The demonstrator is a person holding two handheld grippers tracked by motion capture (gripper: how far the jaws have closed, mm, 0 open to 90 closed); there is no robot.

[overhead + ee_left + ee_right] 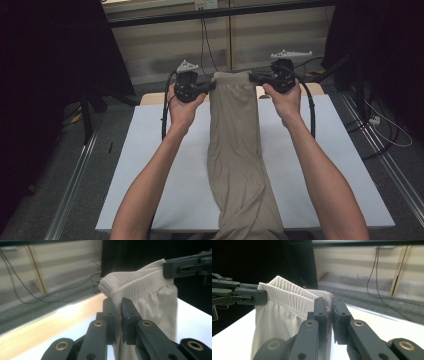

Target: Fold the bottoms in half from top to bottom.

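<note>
Between both grippers [212, 86] [254, 77], trousers' waistband [232, 78] clamped, raised

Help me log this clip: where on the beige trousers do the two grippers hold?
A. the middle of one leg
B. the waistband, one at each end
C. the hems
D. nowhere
B: the left gripper and right gripper each pinch an end of the trousers' ribbed waistband.
</note>
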